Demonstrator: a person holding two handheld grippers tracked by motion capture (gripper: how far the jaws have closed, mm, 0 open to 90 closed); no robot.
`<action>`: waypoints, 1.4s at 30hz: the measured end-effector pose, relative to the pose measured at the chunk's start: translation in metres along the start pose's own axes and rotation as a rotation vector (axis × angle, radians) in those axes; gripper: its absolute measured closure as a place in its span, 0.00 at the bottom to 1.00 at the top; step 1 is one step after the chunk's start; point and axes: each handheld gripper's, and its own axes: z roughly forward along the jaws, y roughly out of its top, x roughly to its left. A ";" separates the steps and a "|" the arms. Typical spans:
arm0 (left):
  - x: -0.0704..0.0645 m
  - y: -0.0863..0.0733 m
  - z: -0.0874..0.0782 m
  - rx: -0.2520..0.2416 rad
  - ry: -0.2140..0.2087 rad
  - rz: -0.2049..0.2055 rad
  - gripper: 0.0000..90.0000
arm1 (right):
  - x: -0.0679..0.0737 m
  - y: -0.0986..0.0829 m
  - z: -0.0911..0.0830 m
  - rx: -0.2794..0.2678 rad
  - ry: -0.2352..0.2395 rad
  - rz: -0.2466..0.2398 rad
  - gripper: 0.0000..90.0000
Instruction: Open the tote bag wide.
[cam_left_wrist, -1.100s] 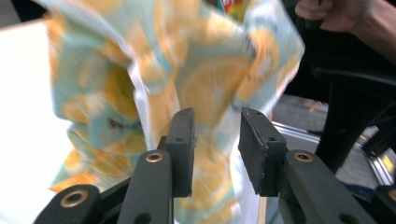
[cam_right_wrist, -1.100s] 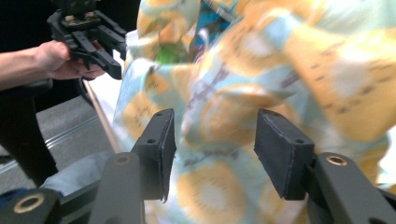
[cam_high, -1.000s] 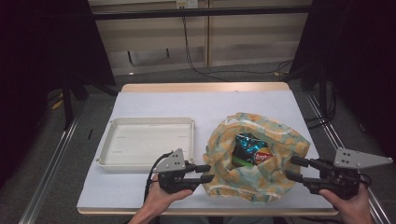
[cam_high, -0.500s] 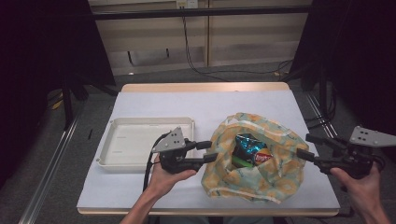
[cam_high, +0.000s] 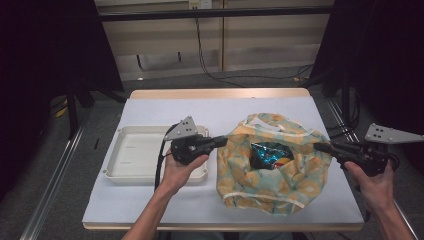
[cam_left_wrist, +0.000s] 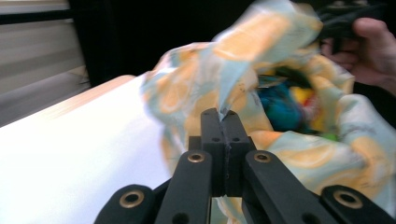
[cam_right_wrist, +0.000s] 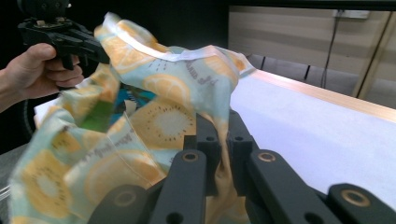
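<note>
A: Bag (cam_high: 272, 165) first: where does it sit?

B: On the white worktop (cam_high: 150, 200), right of centre in the high view. It is a soft cloth bag printed with orange slices on pale blue, and its mouth is pulled wide open between the two grippers.

A: How is the left gripper (cam_high: 224, 140) placed?

B: It is at the bag's left rim. In the left gripper view its black fingers (cam_left_wrist: 233, 140) are pressed together with a fold of the printed cloth pinched between their tips, so they are clenched on the bag.

A: And the right gripper (cam_high: 320, 147)?

B: At the bag's right rim, level with the other. In the right gripper view its fingers (cam_right_wrist: 208, 140) are closed with the cloth caught in the narrow slit between them, grasping the bag as well. The rim is lifted off the worktop on both sides.

A: Anything inside?

B: A shiny blue snack packet (cam_high: 267, 154) lies in the opening, with a bit of yellow and red showing on it. I cannot read its print.

A: What else is on the worktop?

B: A shallow white tray (cam_high: 132, 155) to the left of the bag, just beside it. The left hand (cam_high: 180, 167) hovers over the tray's right end.
</note>
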 end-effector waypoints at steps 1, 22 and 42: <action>0.000 0.000 0.000 0.000 0.000 0.000 1.00 | -0.003 -0.001 0.002 0.000 -0.007 0.011 0.97; 0.019 -0.054 0.046 0.293 0.051 -0.042 1.00 | -0.027 -0.062 0.028 0.189 -0.076 0.070 0.97; 0.027 -0.072 0.055 0.325 0.021 -0.134 1.00 | -0.040 -0.094 0.028 0.222 -0.075 0.116 0.98</action>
